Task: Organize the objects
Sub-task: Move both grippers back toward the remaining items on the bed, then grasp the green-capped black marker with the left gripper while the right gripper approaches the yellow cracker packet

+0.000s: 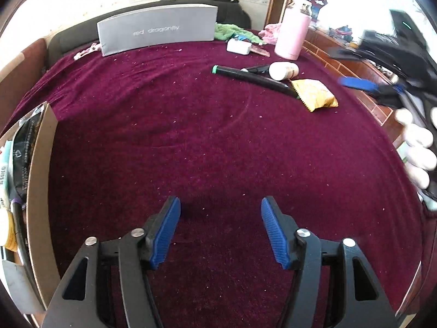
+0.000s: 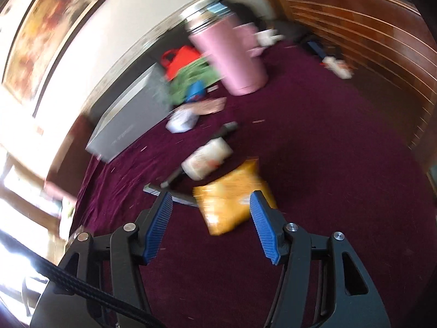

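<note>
A plush maroon cloth [image 1: 191,125] flecked with pale lint covers the surface. The left hand-held gripper [image 1: 220,231] hangs released over bare cloth, its ribbed blue pads apart and empty. At the far right lie a crinkly yellow snack packet [image 1: 314,94], a smooth white bottle [image 1: 282,70] on its side and a long black marker [image 1: 251,76]. The right hand-held gripper [image 2: 211,224] is likewise released, the packet just beyond its pads. A matte pink tumbler [image 1: 292,37] stands upright behind; a cardboard box [image 1: 41,191] sits left.
</note>
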`<state>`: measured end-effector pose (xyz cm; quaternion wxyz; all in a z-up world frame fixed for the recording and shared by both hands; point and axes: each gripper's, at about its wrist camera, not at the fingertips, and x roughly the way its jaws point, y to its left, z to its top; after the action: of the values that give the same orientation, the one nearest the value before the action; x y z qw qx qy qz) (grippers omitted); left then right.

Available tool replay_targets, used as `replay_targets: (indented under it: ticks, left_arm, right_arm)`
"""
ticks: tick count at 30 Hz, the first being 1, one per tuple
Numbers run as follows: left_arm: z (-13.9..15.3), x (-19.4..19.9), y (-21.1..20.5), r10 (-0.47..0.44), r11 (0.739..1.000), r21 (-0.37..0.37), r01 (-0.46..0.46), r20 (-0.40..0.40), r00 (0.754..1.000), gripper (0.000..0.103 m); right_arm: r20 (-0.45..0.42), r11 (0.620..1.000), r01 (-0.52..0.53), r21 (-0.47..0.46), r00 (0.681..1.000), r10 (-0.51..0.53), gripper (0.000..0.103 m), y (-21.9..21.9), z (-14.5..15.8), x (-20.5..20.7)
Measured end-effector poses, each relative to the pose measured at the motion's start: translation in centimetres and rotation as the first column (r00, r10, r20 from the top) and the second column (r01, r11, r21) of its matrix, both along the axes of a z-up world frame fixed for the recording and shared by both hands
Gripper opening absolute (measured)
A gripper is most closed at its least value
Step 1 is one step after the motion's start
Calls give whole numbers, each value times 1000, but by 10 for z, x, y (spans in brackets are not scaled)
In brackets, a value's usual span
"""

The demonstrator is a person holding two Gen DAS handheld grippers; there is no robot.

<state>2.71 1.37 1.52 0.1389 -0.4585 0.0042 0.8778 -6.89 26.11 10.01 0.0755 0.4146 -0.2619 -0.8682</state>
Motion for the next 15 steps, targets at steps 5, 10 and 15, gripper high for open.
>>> replay_targets:
  ticks: [5, 10, 15]
  left_arm:
    - [-5, 5, 15, -61, 997, -49, 60, -27, 998, 86]
    - [-7, 5, 20, -92, 993, -73, 90, -17, 996, 94]
    - [-4, 4, 10, -96, 995, 16, 96, -14, 995, 98]
  right_arm:
    - [80, 983, -182, 15, 980, 180, 58, -61, -14, -51]
    - [193, 980, -192, 53, 965, 179, 58, -86, -37, -96]
    - [251, 887, -365, -283, 865, 436, 60, -109, -55, -81]
